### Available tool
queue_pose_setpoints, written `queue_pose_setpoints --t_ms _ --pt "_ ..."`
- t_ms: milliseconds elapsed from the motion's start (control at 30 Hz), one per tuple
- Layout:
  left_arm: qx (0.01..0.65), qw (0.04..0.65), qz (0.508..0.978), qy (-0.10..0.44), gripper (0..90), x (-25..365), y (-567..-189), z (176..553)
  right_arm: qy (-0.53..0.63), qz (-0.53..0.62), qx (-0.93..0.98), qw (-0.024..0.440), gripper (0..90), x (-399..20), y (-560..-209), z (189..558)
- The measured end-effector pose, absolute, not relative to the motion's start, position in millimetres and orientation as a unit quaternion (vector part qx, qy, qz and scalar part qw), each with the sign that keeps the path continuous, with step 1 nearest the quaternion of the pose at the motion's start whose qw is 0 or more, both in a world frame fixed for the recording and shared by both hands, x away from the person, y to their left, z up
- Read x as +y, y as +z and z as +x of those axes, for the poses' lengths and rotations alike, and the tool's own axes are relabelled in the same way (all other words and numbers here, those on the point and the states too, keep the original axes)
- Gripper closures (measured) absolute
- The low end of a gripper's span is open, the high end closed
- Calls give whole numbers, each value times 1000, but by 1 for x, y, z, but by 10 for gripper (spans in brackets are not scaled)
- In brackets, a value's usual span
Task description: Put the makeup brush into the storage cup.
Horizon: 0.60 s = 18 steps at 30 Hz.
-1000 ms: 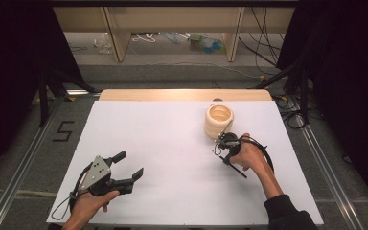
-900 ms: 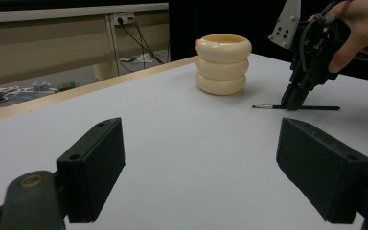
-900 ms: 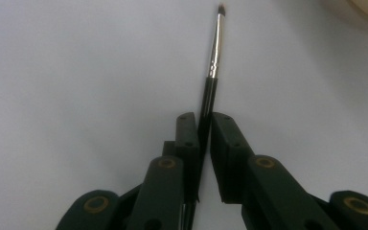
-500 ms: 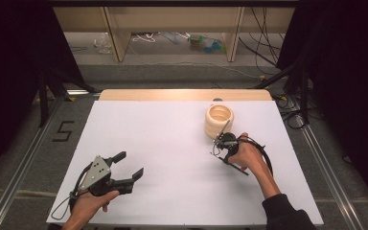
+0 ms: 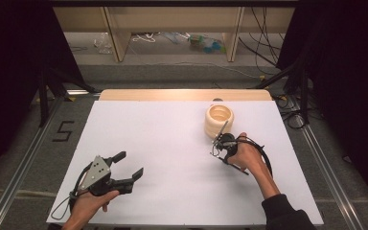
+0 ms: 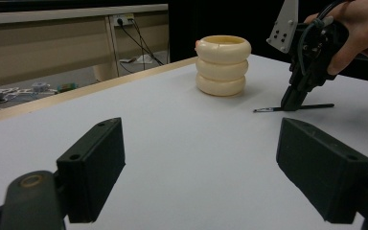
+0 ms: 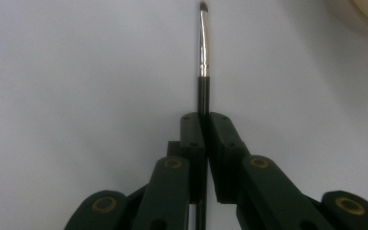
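1. Nearest us, the left gripper rests low over the white table at its near-left part, jaws spread wide with nothing between them.
2. Farther in and to the right, the right gripper points down at the table, its jaws pressed together on a thin black brush; the brush's metal ferrule and dark tip stick out past the jaws.
3. In the left gripper view the brush lies nearly flat at the table surface.
4. Just beyond the right gripper stands a cream stack of rings, upright.
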<state>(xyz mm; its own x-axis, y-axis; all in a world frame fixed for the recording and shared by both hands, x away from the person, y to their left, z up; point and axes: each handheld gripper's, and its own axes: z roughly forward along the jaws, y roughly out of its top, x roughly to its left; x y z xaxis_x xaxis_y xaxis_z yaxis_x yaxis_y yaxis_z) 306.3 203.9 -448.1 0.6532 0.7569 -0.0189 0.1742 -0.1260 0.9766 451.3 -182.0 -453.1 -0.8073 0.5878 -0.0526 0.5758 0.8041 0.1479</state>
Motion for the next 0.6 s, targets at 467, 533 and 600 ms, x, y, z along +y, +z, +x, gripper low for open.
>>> queue_pose_setpoints --t_ms 467,533,600 --pt "324 574 707 257 168 204 -448 306 100 292 949 66 852 -182 -436 448" --pt "324 573 708 257 168 204 -447 306 112 291 947 73 852 -183 -431 447" --pt "324 572 708 257 168 204 -447 306 120 289 947 75 852 -184 -429 447"
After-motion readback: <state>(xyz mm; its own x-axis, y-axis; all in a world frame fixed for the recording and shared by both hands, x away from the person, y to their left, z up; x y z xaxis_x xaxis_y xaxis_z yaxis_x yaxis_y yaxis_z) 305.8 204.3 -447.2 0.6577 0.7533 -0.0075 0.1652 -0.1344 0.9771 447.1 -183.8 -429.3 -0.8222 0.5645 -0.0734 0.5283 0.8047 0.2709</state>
